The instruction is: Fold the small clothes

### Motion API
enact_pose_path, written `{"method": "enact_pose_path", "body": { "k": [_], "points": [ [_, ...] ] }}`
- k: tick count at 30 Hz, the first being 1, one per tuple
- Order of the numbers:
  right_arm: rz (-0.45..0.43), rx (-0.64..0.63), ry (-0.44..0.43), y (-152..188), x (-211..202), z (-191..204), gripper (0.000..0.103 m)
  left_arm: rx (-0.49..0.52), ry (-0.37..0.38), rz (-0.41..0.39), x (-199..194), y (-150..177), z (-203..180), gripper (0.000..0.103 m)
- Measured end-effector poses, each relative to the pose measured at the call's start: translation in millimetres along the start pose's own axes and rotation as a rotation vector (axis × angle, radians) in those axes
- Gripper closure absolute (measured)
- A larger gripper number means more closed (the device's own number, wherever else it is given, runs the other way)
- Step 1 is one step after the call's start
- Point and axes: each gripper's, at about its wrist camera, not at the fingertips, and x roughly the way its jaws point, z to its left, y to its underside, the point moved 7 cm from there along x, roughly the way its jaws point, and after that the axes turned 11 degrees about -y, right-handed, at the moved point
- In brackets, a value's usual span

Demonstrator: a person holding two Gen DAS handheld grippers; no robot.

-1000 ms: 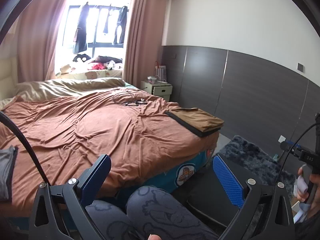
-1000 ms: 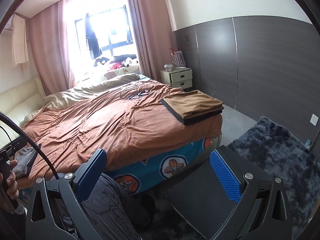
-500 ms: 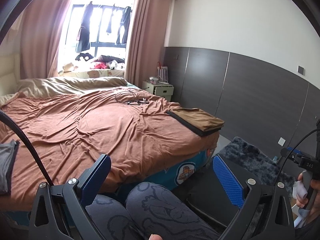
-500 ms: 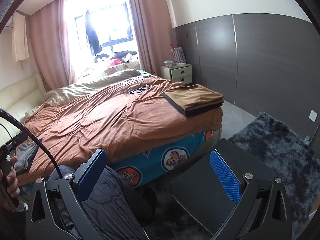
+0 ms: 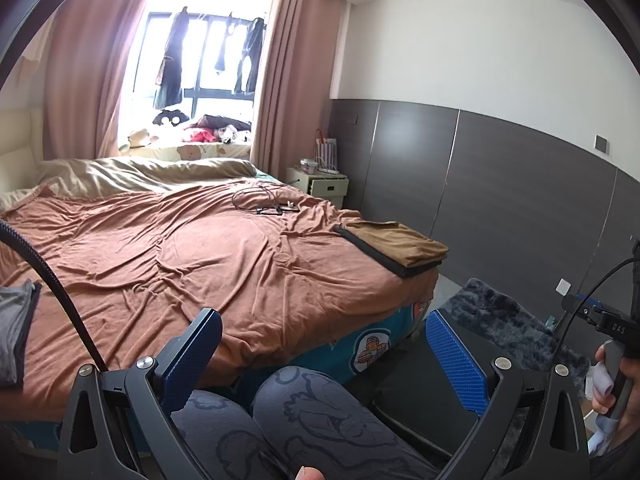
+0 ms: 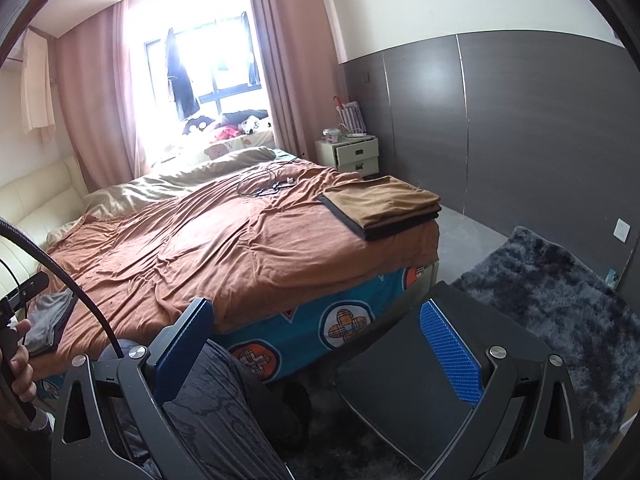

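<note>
A folded brown garment on a dark one (image 5: 394,246) (image 6: 380,204) lies at the bed's near right corner. A grey garment (image 5: 14,332) (image 6: 50,320) rests flat at the near left edge of the bed. My left gripper (image 5: 324,344) is open and holds nothing; it hangs over the person's patterned knees (image 5: 304,412), short of the bed. The right gripper (image 6: 316,340) is also open and holds nothing, low over the floor in front of the bed. Neither touches any cloth.
The bed's rumpled brown cover (image 5: 200,256) carries a cable and small items (image 5: 268,202) toward the far side. A white nightstand (image 6: 356,154) stands by the grey wall. A dark shaggy rug (image 6: 560,292) and a flat black board (image 6: 404,392) lie on the floor.
Both views have drifted only slightly. Both grippers stay open and the clothes on the bed have not moved.
</note>
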Motion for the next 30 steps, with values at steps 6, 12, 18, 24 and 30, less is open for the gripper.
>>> {"method": "enact_pose_path", "body": {
  "k": [6,12,18,24,30],
  "points": [
    [0.001,0.002,-0.002,0.7,-0.2,-0.7,0.0,0.003,0.008,-0.001,-2.5,0.5,-1.9,0.0],
    [-0.002,0.016,-0.001,-0.1,-0.2,-4.6,0.0,0.01,0.005,-0.003,-3.2,0.6,-2.7,0.0],
    [-0.005,0.013,-0.002,-0.2,-1.3,-4.3,0.0,0.005,-0.001,-0.001,-4.7,1.9,-2.0,0.0],
    [-0.006,0.012,0.0,-0.1,-1.8,-4.2,0.0,-0.005,-0.01,-0.006,-6.3,1.1,0.5,0.0],
    [-0.004,0.018,-0.001,-0.6,-1.7,-8.9,0.0,-0.005,-0.009,-0.005,-6.3,0.6,1.4,0.0]
  ]
}}
